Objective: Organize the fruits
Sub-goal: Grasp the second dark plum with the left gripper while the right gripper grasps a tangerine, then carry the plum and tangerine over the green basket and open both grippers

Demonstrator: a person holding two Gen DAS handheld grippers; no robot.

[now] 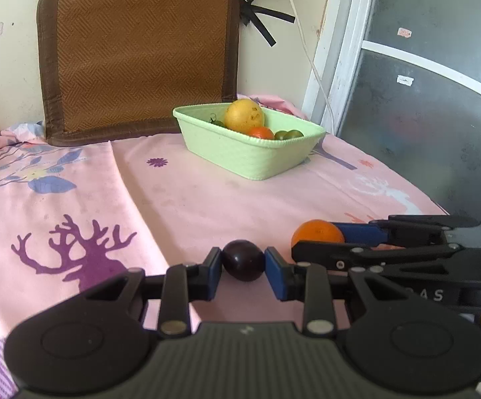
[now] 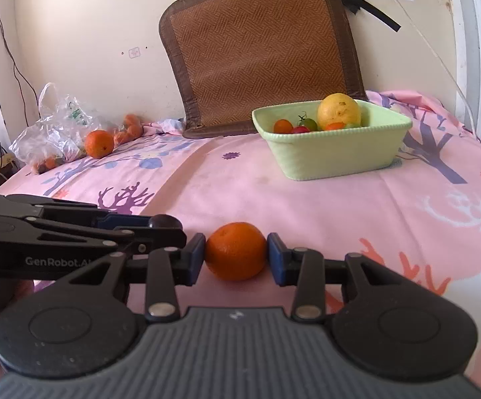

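Note:
My left gripper [image 1: 243, 267] is shut on a dark purple plum [image 1: 243, 260], low over the pink cloth. My right gripper [image 2: 236, 256] is shut on an orange [image 2: 236, 251], close beside it on the right; the orange also shows in the left wrist view [image 1: 317, 232], and the plum in the right wrist view [image 2: 164, 221]. A light green basket [image 1: 240, 153] stands further back, also in the right wrist view [image 2: 333, 153]. It holds a large yellow fruit [image 1: 243, 114], a small orange fruit and small green and red ones.
A brown woven mat [image 1: 137, 50] leans on the wall behind the basket. At the back left lie a loose orange [image 2: 99, 144], a plastic bag [image 2: 54, 126] with fruit and more orange fruit. A glass door [image 1: 423, 83] stands to the right. A white cable [image 1: 307, 43] hangs down the wall.

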